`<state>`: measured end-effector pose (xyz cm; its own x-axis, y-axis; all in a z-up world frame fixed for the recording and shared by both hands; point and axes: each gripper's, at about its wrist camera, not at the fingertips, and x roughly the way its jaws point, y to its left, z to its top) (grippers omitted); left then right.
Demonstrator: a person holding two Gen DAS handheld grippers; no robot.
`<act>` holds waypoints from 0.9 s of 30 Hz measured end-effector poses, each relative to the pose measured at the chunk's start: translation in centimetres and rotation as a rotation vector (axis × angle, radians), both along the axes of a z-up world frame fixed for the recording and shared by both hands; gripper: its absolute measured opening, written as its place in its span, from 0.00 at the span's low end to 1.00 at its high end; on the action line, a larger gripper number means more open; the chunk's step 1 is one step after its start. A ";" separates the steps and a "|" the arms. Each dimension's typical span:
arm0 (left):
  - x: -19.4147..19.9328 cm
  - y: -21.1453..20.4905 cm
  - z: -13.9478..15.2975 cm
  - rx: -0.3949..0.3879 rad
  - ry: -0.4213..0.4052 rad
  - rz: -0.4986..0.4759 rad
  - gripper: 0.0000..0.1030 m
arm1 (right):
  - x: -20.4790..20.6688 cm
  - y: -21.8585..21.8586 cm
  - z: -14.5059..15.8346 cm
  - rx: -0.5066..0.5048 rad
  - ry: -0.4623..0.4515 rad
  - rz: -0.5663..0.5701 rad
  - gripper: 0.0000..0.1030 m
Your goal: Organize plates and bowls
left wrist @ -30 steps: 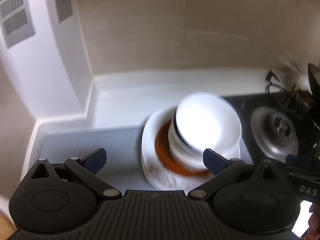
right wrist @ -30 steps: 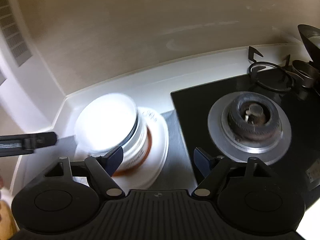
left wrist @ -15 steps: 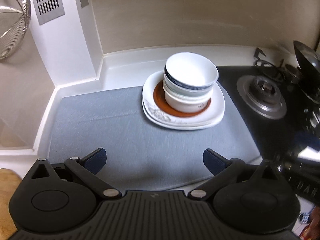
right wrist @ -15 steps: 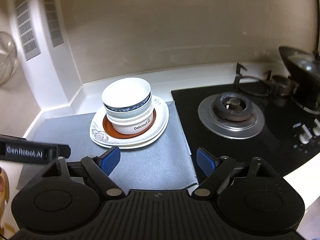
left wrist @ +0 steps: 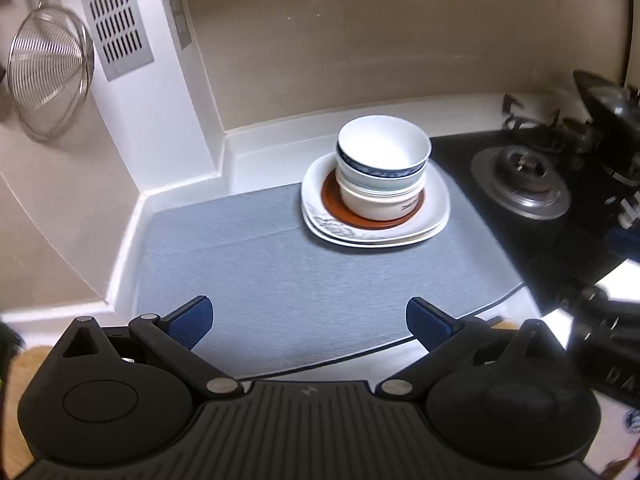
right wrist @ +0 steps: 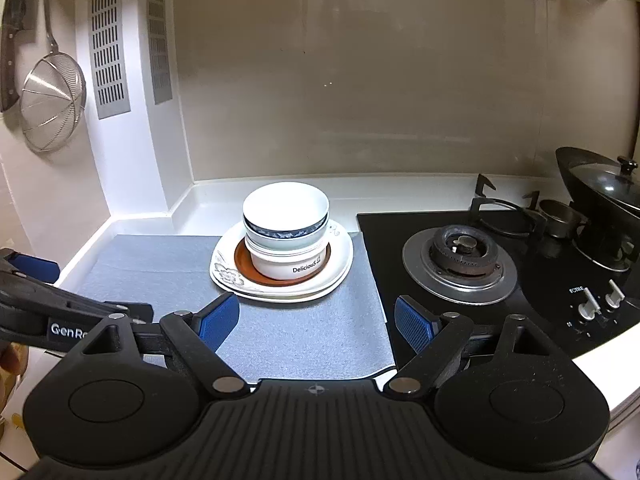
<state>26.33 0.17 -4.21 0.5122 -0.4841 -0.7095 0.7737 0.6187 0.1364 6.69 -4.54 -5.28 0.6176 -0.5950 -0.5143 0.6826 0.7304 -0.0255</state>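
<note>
Both tools hang above the grey mat (right wrist: pixel 160 272), fingers spread wide with nothing between them. Ahead of the right gripper (right wrist: pixel 316 322), slightly toward its left finger, stands the stack: white square plates (right wrist: pixel 340 256), a brown round plate (right wrist: pixel 244 262), then nested bowls, the lowest marked "Delicious" (right wrist: pixel 286 266), the top white bowl (right wrist: pixel 286 210) blue-banded. From the left gripper (left wrist: pixel 308 318) the same stack (left wrist: pixel 380 184) sits ahead, toward its right finger. The gas burner (right wrist: pixel 460 254) lies beyond the right gripper's right finger.
</note>
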 end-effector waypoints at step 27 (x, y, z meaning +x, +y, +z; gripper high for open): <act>0.0 1.2 0.4 -0.029 0.039 0.072 1.00 | 0.4 1.6 0.4 -0.012 0.045 0.030 0.84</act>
